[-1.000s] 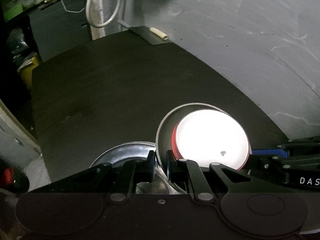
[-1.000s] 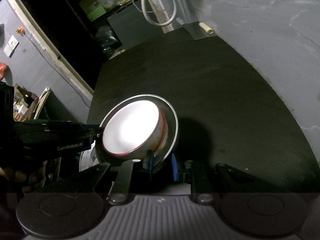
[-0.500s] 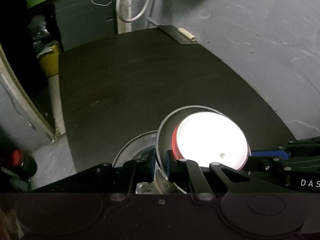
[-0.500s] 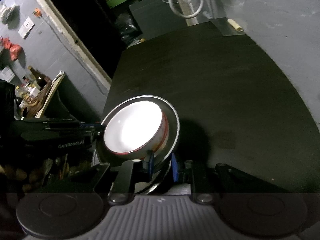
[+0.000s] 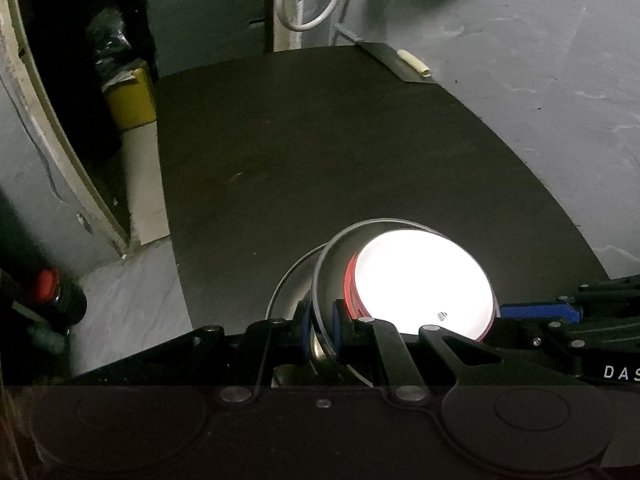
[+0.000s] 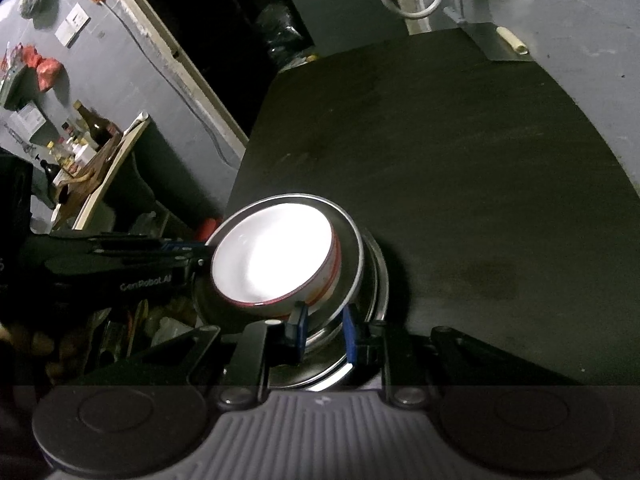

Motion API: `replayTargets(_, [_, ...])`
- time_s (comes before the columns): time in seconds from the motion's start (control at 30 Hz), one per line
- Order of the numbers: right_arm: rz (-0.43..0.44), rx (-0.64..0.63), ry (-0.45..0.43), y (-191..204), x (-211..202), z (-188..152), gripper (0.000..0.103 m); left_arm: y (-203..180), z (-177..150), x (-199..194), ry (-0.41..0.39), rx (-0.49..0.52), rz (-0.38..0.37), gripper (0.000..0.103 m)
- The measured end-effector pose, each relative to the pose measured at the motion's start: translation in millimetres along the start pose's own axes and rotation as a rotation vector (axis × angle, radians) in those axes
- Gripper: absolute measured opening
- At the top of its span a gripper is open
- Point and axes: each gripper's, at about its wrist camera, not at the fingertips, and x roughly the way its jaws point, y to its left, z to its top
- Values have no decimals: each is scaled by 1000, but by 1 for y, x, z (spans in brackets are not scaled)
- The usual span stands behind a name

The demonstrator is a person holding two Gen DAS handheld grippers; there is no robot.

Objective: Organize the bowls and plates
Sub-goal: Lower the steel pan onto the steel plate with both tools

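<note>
Dark tabletop (image 5: 320, 152) extends ahead of both tongs. Left tongs (image 5: 321, 330) and right tongs (image 6: 323, 330) clamp opposite rims of the plate (image 6: 352, 248) between them, carrying the bowl (image 6: 272, 256).

Dark table (image 5: 320, 152), white hose (image 5: 304, 8), perhaps bottles (image 6: 86, 128).

bowl (image 5: 420, 284) in upper plate (image 5: 332, 264), stacked on second plate (image 5: 286, 280), above near table (image 5: 320, 140) edge.

Black linkage fingers (image 5: 384, 344) — blue pads (image 6: 298, 330)
</note>
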Motion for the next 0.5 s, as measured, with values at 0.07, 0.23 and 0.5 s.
replayTargets(0.07, [1,-2,7,1,3,1,21,1,0,2,5,-3,4,10])
replayTargets(0.23, [2,-2,12,2,7,2,21,3,0,6,11,0,9,10])
replayTargets(0.5, [6,0,12,2,8,2,21,3,1,7,12,6,11,11])
